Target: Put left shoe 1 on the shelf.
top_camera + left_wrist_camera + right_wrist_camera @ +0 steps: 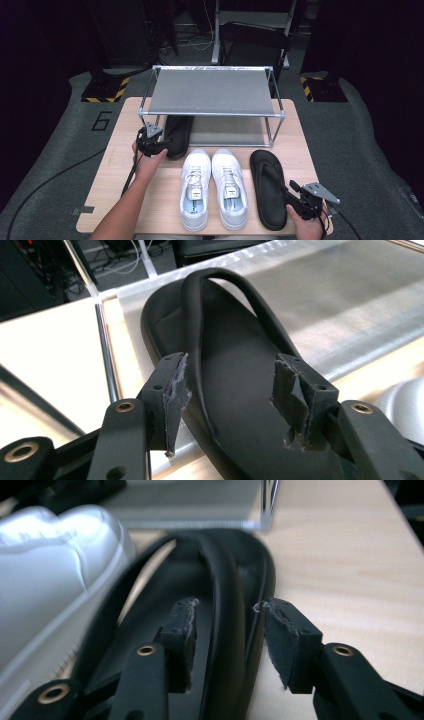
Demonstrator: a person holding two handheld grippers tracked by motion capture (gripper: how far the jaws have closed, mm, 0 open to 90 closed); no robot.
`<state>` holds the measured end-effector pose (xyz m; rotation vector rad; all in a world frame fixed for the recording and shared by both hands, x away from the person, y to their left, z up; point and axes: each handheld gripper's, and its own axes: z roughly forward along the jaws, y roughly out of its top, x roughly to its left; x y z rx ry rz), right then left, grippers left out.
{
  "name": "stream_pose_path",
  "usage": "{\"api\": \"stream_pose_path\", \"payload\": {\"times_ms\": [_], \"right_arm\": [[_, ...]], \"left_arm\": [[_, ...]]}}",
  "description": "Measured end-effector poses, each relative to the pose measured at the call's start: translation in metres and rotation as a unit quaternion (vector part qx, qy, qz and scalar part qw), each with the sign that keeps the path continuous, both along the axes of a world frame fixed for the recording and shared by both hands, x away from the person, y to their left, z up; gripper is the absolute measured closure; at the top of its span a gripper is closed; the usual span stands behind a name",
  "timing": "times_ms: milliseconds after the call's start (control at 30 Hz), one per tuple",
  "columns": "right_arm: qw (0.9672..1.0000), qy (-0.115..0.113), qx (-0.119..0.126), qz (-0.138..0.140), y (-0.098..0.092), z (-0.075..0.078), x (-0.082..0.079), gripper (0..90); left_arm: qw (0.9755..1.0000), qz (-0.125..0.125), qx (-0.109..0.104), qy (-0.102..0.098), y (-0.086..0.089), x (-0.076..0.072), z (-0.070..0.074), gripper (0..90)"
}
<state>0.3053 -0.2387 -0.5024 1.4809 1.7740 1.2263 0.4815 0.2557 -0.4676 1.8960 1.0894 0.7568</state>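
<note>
Your left tongs [230, 405] stand released over the heel of a black flip-flop [235, 390] that lies partly on the grey lower shelf of a metal-framed shoe rack [212, 92], its heel jutting onto the pale wooden desk [115, 175]. It is matte rubber, with a smooth rounded thong strap arching from the toe. One arm of that strap passes between the worn grey pads without touching them. Your right tongs [227, 640] are also released, straddling one strap arm of the second black flip-flop [267, 187], which lies flat at the desk's right, just beside a pair of white sneakers [212, 187] in the middle.
</note>
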Motion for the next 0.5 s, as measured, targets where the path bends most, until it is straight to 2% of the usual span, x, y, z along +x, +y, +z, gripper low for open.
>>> {"api": "stream_pose_path", "payload": {"times_ms": [67, 133, 200, 267, 367, 500], "right_arm": [[0.9997, 0.021, -0.008, -0.005, 0.003, -0.005, 0.002, 59.2], [0.9991, 0.04, -0.007, 0.012, 0.004, -0.008, 0.003, 62.0], [0.999, 0.041, -0.01, 0.011, 0.007, -0.008, 0.003, 67.5], [0.9988, 0.045, -0.004, 0.017, 0.006, -0.008, 0.002, 68.7], [0.9989, 0.046, -0.006, 0.01, 0.008, -0.008, 0.002, 69.6], [0.9982, 0.051, 0.006, 0.032, 0.014, -0.008, -0.001, 68.2]], "left_arm": [[0.9998, 0.003, -0.015, -0.009, 0.0, -0.006, 0.002, 46.8], [0.9997, 0.004, -0.025, -0.005, 0.003, -0.01, 0.002, 46.8], [0.9994, 0.007, -0.035, -0.002, 0.006, -0.015, 0.0, 46.7], [0.9993, 0.009, -0.037, -0.001, 0.008, -0.02, -0.002, 46.7], [0.9991, 0.011, -0.042, 0.004, 0.012, -0.027, -0.004, 46.7], [0.9988, 0.011, -0.048, 0.005, 0.017, -0.039, -0.006, 46.7]]}}
